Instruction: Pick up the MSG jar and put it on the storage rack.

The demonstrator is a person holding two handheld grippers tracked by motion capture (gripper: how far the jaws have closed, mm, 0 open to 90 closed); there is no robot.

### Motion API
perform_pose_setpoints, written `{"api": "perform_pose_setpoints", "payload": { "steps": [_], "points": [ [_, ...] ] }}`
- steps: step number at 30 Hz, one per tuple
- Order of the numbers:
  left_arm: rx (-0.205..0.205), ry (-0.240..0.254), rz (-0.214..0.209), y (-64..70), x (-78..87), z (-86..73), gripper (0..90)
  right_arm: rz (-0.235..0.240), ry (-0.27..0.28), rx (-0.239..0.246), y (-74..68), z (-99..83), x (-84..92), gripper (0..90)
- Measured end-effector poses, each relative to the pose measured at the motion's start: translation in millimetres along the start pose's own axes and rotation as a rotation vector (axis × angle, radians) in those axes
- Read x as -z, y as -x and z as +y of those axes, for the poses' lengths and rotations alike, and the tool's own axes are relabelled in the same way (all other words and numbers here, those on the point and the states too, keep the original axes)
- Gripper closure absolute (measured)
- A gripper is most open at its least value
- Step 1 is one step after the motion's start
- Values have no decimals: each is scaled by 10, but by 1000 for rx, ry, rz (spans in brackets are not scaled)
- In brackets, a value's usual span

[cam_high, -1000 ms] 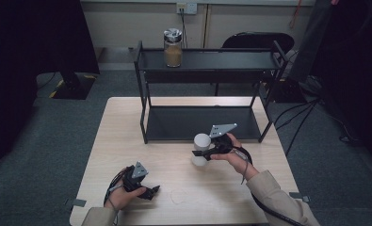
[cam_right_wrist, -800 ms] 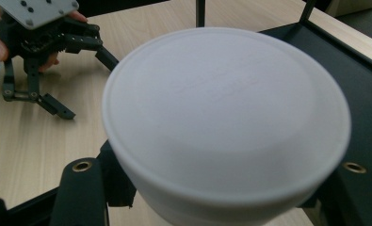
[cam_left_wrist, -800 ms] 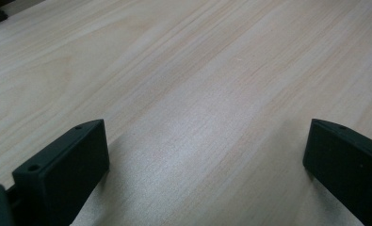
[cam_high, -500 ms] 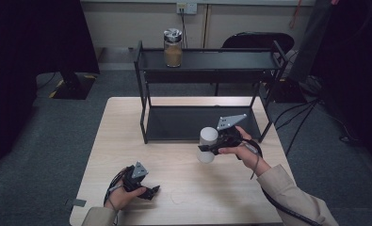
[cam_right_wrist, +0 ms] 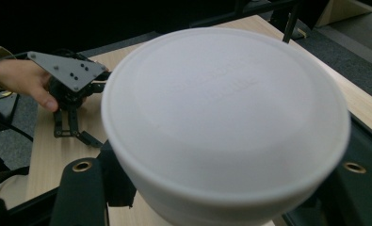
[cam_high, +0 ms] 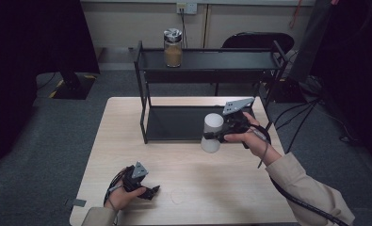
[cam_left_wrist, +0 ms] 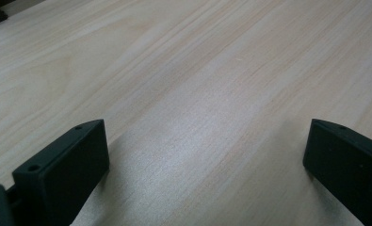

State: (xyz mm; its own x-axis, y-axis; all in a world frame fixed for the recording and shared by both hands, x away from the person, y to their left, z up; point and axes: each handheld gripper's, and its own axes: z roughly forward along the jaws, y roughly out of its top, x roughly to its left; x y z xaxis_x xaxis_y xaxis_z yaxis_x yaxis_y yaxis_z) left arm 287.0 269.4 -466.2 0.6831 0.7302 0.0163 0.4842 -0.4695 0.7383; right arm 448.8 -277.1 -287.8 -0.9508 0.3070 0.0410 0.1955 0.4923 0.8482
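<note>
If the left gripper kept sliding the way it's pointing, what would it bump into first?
Probably nothing soon. The left gripper, jaws open, points low across the bare wooden table; its own view shows just tabletop ahead.

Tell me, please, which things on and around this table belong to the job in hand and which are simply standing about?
In the job:
- white container, clamped in the right gripper
- black shelf rack, right behind it

Standing by:
- glass jar on the rack's top shelf
- left gripper, open, resting on the table
- chair behind
</note>
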Motion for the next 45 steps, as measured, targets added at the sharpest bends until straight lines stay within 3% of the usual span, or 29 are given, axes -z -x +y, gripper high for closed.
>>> {"api": "perform_pose_setpoints", "payload": {
  "steps": [9,14,31,38,45],
  "points": [
    [1,1,0,1,-1,-1,0,-7,-2,8,-2,306,153,348],
    [1,1,0,1,0,-1,0,-14,11,-10,30,446,250,348],
    [1,1,0,1,0,-1,0,-74,19,-44,99,969,571,348],
    [1,1,0,0,0,-2,0,-123,8,-58,106,1231,665,348],
    [1,2,0,1,-1,-2,0,-147,25,-80,179,1383,749,348]
  ]
}}
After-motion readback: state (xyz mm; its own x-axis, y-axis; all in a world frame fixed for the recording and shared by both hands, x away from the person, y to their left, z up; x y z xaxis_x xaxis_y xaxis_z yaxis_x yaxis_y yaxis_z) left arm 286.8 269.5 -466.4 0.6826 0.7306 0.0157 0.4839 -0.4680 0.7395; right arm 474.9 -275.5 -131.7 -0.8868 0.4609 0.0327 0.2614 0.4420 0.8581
